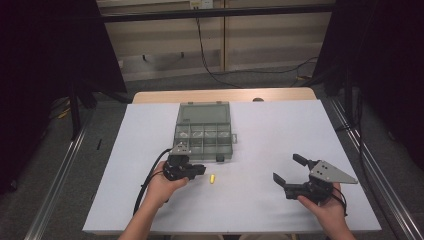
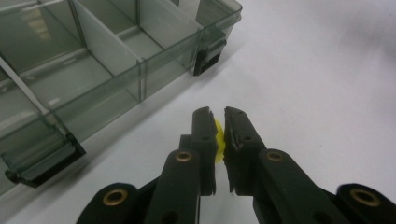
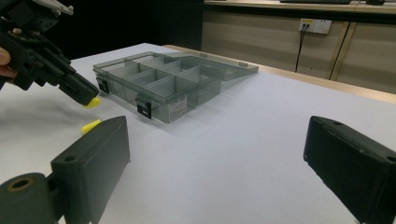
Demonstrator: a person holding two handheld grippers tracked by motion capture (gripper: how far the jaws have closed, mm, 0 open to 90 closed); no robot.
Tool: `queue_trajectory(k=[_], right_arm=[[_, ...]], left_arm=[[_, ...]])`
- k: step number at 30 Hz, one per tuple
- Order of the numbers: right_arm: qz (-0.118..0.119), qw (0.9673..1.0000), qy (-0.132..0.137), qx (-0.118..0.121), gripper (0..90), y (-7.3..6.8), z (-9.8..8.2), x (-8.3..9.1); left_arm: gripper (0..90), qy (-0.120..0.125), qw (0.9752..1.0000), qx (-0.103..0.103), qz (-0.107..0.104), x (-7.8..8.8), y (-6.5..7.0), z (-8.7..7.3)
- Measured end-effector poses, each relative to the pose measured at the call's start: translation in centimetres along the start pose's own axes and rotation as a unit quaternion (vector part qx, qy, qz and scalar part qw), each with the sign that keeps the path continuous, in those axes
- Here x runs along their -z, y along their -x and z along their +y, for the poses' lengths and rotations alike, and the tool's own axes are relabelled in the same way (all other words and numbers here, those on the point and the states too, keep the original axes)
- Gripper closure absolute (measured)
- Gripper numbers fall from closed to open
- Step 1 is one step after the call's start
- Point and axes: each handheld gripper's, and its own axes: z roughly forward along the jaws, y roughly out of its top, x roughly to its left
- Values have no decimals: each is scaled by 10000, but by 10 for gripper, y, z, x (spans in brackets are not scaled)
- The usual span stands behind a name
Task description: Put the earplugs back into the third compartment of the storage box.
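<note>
Yellow piece (image 2: 218,136) sits pinched between the jaws of your left gripper (image 2: 216,122), which are clamped on it, lifted off the table. In the right gripper view the same piece (image 3: 92,102) pokes out below the jaw tips of that gripper (image 3: 82,94). A second yellow piece (image 1: 212,178) lies loose on the white table (image 1: 260,200), just beside your left gripper (image 1: 198,170) and in front of the box (image 1: 204,135). In the right gripper view this second piece (image 3: 90,125) rests on the table below the held one, apart from it.

The box is a smoke-grey divided case with its lid folded back flat. Its near wall, with two dark latches (image 2: 208,56), stands close ahead of your left gripper.

Your right gripper (image 1: 289,173) rests well apart from the box, at the table's right front. Its jaws stand wide apart with nothing between them.
</note>
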Motion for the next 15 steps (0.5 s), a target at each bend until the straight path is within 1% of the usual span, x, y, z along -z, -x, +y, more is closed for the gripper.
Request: queue_trajectory(k=[1, 4, 5, 11, 13, 15], right_arm=[[3, 10000, 0, -5, 69, 0, 0, 0], [10, 10000, 6, 5, 69, 0, 0, 0], [9, 10000, 5, 22, 69, 0, 0, 0], [8, 10000, 22, 24, 69, 0, 1, 0], [10, 10000, 37, 7, 69, 0, 1, 1], [9, 10000, 39, 8, 68, 0, 1, 1]], left_arm=[[833, 29, 10000, 4, 25, 1, 0, 2], [833, 64, 10000, 30, 8, 3, -1, 9], [832, 52, 10000, 33, -6, 3, -2, 12], [831, 17, 9999, 108, 64, 1, -9, 24], [831, 47, 9998, 159, 56, 1, -11, 27], [831, 66, 9998, 186, 91, 1, -13, 30]])
